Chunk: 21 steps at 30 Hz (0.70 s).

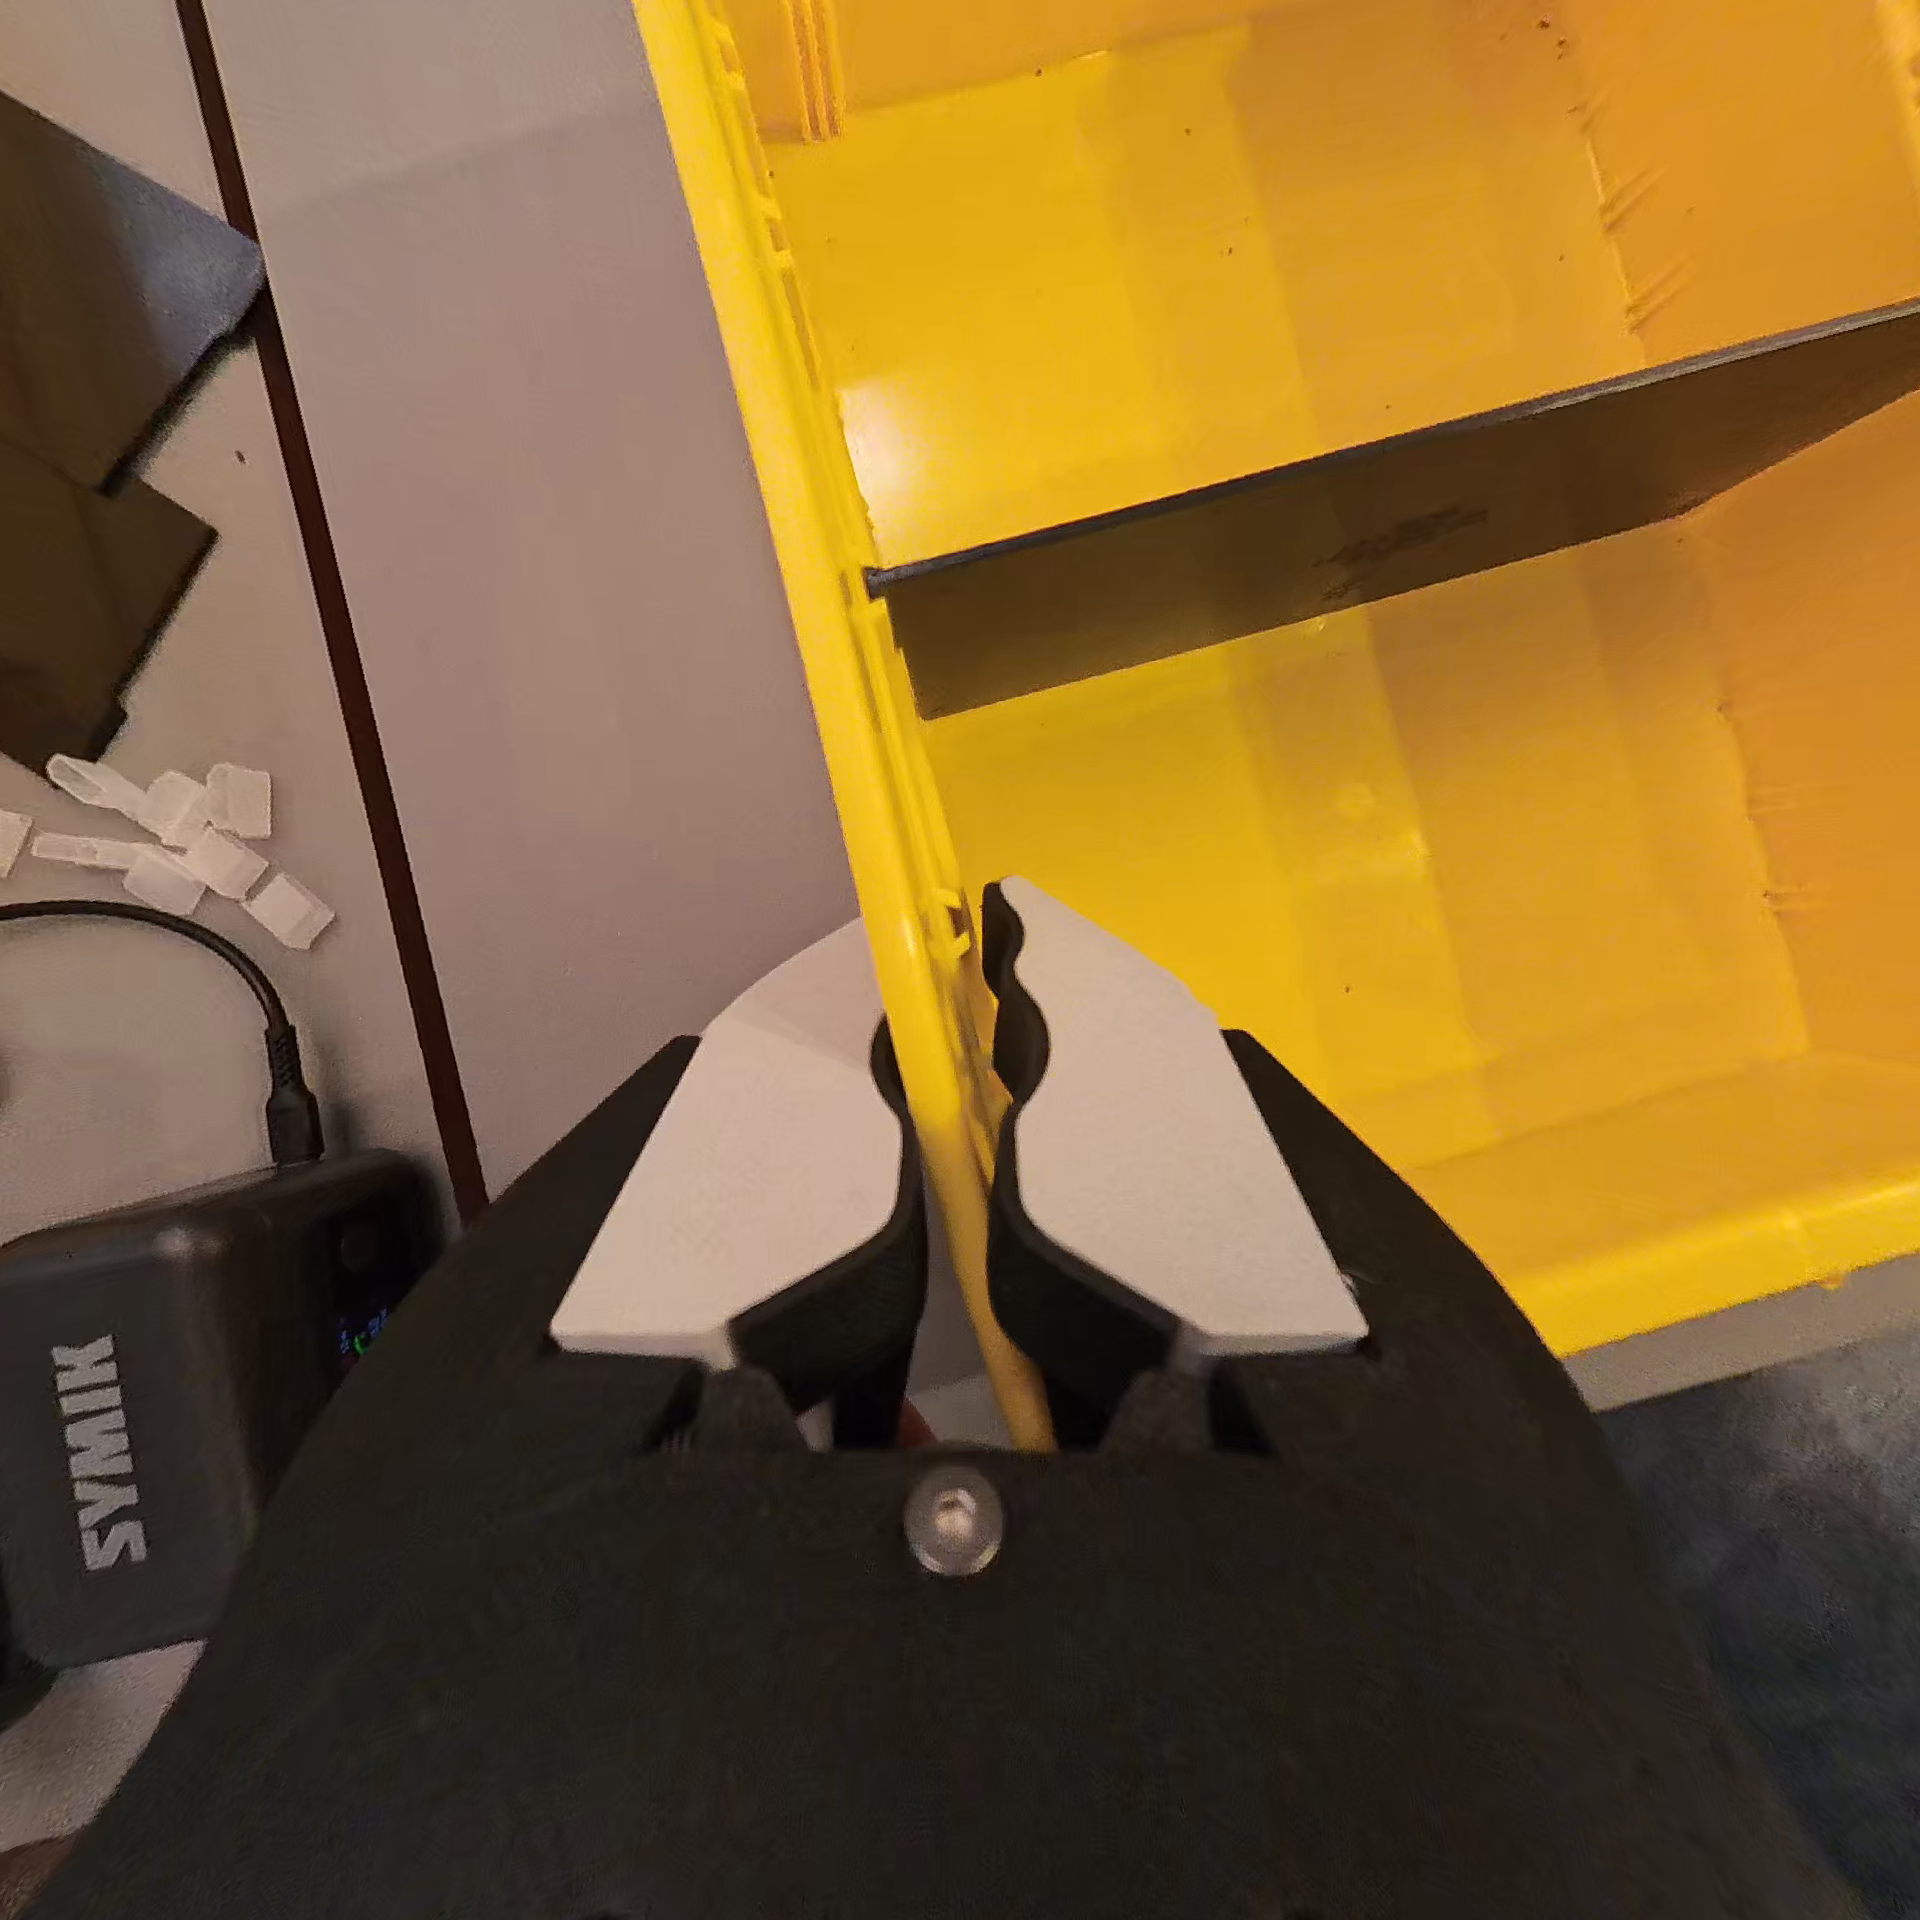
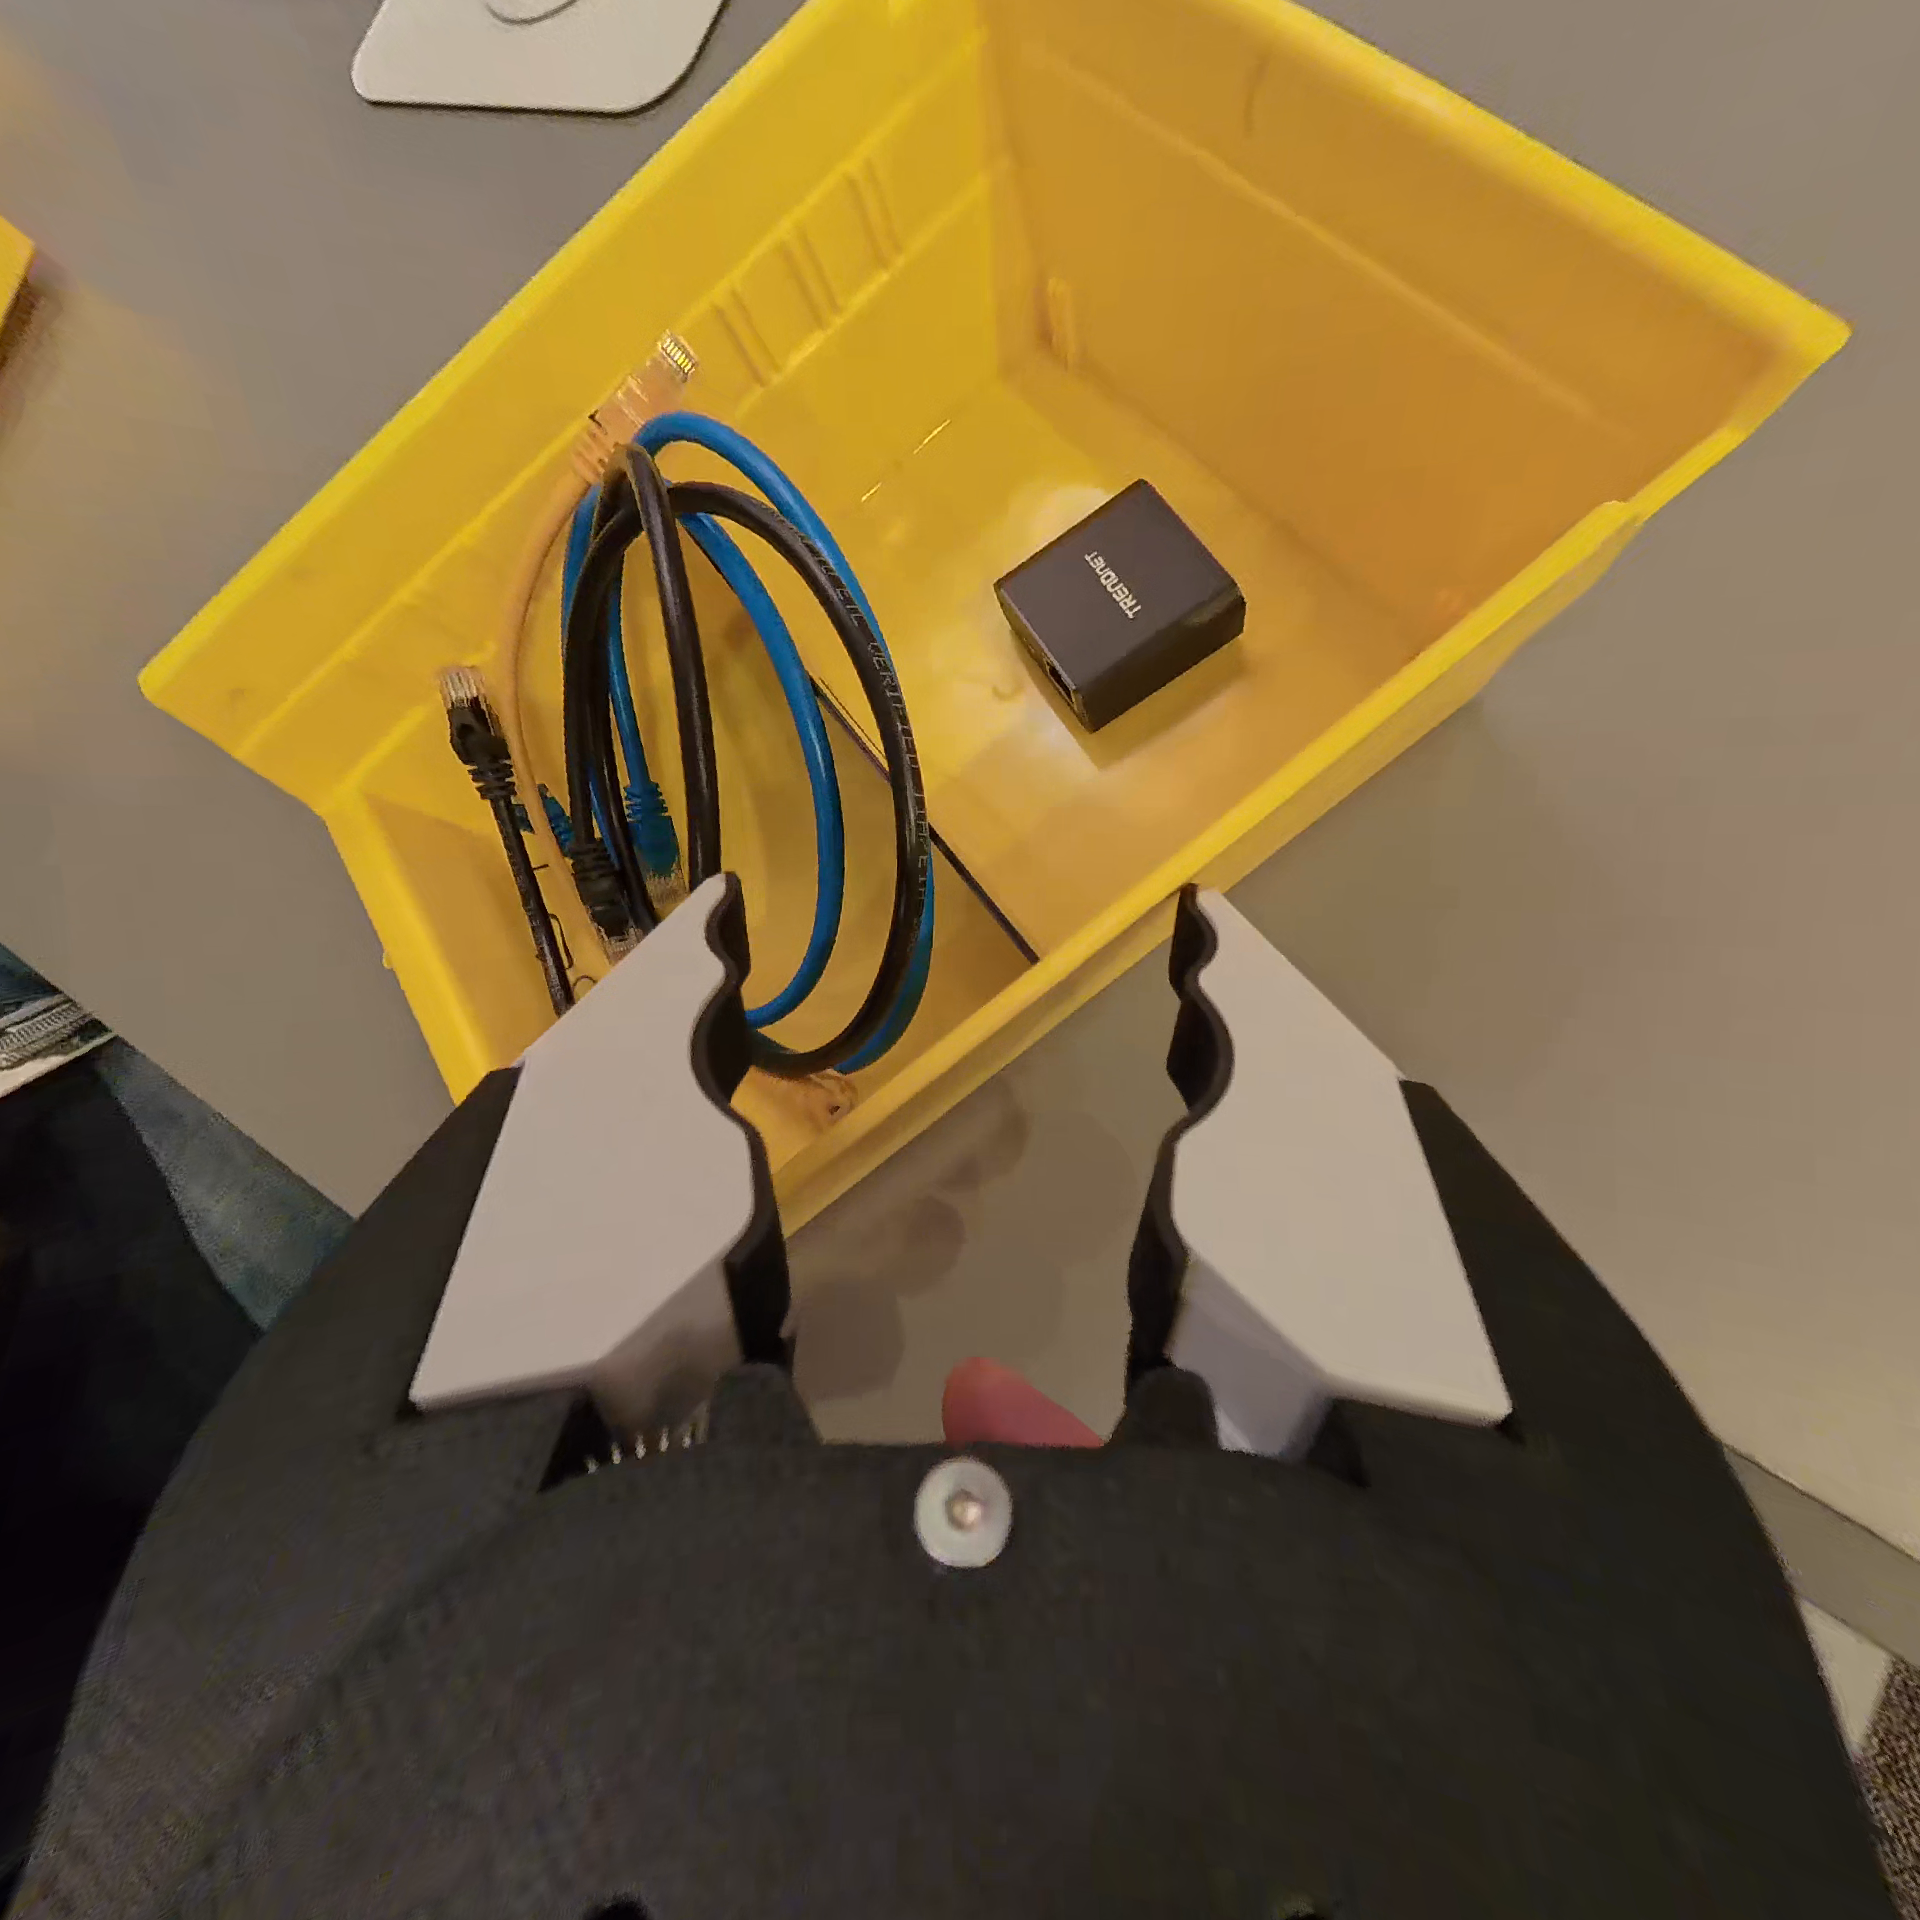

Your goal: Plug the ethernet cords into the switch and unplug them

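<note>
In the right wrist view a yellow bin (image 2: 1455, 270) sits on a grey table. A small black switch (image 2: 1122, 603) lies in its right part. Coiled blue (image 2: 821, 748), black (image 2: 904, 810) and beige (image 2: 644, 395) ethernet cords stand in its left part, beyond a thin black divider (image 2: 966, 873). My right gripper (image 2: 958, 899) is open and empty, hovering over the bin's near edge. In the left wrist view my left gripper (image 1: 940, 935) is shut on the side wall of a yellow bin (image 1: 810, 520), one finger outside and one inside. The compartments seen there, split by a black divider (image 1: 1351, 561), are empty.
Left of the gripped bin are a black battery pack with a plugged cable (image 1: 135, 1403), several small clear plastic caps (image 1: 197, 842) and dark flat items (image 1: 94, 364). A grey pad (image 2: 540, 62) lies beyond the bin. A person's jeans (image 2: 156, 1143) show at lower left.
</note>
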### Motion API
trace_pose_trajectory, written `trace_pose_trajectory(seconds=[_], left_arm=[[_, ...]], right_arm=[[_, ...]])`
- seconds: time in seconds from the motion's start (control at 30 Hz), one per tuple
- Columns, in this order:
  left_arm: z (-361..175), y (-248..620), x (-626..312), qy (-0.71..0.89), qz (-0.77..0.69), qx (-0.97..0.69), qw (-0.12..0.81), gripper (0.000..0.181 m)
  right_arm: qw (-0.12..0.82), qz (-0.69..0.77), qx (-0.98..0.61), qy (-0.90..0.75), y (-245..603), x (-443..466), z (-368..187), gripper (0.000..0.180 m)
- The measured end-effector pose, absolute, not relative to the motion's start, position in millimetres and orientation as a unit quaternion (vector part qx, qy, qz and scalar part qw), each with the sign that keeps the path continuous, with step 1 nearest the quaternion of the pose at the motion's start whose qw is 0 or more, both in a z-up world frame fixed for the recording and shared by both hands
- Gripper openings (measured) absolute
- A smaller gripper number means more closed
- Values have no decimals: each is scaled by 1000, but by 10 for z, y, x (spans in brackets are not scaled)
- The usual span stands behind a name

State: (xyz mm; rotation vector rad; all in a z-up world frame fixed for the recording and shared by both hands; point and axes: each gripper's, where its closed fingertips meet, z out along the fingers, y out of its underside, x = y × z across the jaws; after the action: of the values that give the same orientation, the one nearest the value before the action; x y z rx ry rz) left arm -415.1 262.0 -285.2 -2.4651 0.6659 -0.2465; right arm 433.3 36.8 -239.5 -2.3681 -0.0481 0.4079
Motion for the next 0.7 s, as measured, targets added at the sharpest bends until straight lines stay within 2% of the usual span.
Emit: trace_pose_trajectory(seconds=[0.23, 0.3, 0.5, 0.63, 0.7], left_arm=[[-2611, 2695, -3991, 238, -115, -904, 336, 6], [-2501, 2704, -3949, 229, -131, -897, 356, 6], [-2184, 2703, -3888, 211, -165, -874, 406, 6], [-2081, 2695, -3900, 212, -166, -865, 423, 6], [-2054, 2685, -3921, 210, -169, -863, 427, 7]], right_arm=[[369, 170, -912, -44, 769, 3926, -2399, 82], [363, 162, -915, -71, 899, 3751, -2441, 72], [357, 170, -909, -131, 1377, 3029, -2526, 65], [370, 164, -901, -156, 1732, 2644, -2496, 69], [375, 182, -899, -136, 1882, 2553, -2431, 80]])
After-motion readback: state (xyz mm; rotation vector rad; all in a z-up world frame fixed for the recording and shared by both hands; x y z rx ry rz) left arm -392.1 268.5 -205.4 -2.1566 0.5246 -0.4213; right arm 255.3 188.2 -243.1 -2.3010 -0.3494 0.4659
